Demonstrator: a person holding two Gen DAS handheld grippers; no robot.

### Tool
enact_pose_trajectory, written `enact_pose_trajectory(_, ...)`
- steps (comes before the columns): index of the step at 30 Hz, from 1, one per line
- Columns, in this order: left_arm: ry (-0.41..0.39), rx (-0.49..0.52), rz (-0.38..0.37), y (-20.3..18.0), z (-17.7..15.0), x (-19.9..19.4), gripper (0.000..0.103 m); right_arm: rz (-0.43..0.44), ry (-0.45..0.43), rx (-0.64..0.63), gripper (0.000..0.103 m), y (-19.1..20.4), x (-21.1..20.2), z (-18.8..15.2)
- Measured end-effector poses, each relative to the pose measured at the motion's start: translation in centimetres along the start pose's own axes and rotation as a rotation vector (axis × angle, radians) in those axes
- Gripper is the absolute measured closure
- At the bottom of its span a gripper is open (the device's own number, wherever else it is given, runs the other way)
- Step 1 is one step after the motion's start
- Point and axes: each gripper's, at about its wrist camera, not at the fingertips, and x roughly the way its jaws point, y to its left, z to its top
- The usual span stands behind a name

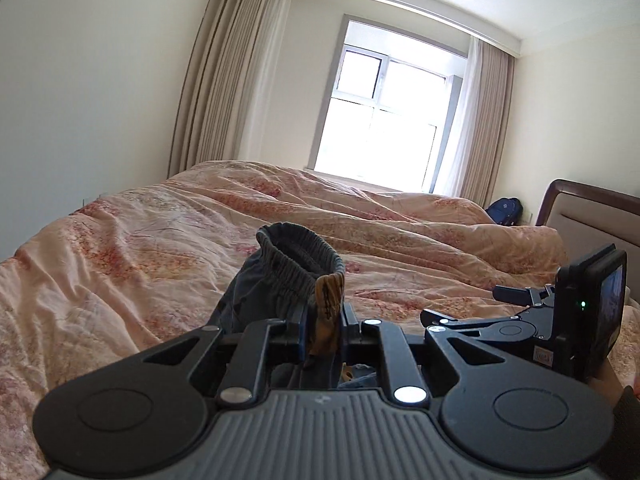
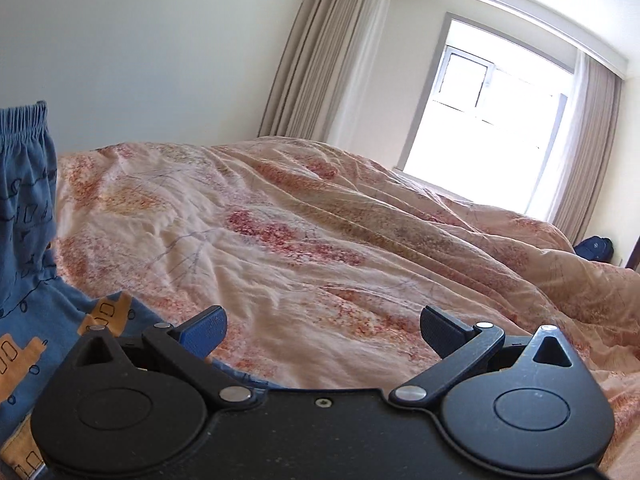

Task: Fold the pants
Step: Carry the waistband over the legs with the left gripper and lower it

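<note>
In the left wrist view, the left tongs [image 1: 324,320] are clenched on the blue printed fabric pants [image 1: 298,276], whose gathered elastic waistband stands up above the pink floral quilt [image 1: 140,240] of the bed. In the right wrist view, the pants [image 2: 28,208] hang at the far left, trailing onto the quilt [image 2: 320,220]. The right tongs [image 2: 322,334] are released, with nothing between them.
</note>
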Motion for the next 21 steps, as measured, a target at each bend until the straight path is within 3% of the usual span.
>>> enact_pose_trajectory(7, 0.127, 0.091, -0.117, -4.8, -2.6, 3.6, 0.086, -0.062, 0.005, 0.205, 0.0, -4.9, -0.1, -0.7)
enact_pose_trajectory(10, 0.165, 0.12, -0.141, -6.2, -3.8, 4.8, 0.086, -0.061, 0.022, 0.307, 0.0, -6.7, 0.1, -1.2)
enact_pose_trajectory(15, 0.231, 0.161, -0.136, -7.2, -5.7, 6.8, 0.084, -0.043, 0.031, 0.342, 0.0, -7.5, 0.1, -1.7)
enact_pose_trajectory(16, 0.245, 0.165, -0.134, -6.9, -6.1, 7.1, 0.08, -0.024, 0.034, 0.353, 0.0, -7.6, 0.3, -1.8)
enact_pose_trajectory(19, 0.252, 0.169, -0.122, -6.6, -6.9, 7.0, 0.045, 0.011, 0.047, 0.371, 0.0, -7.7, 0.5, -1.9)
enact_pose_trajectory(21, 0.251, 0.184, -0.116, -6.5, -7.2, 6.9, 0.042, 0.023, 0.055, 0.37, 0.0, -7.5, 0.7, -1.9)
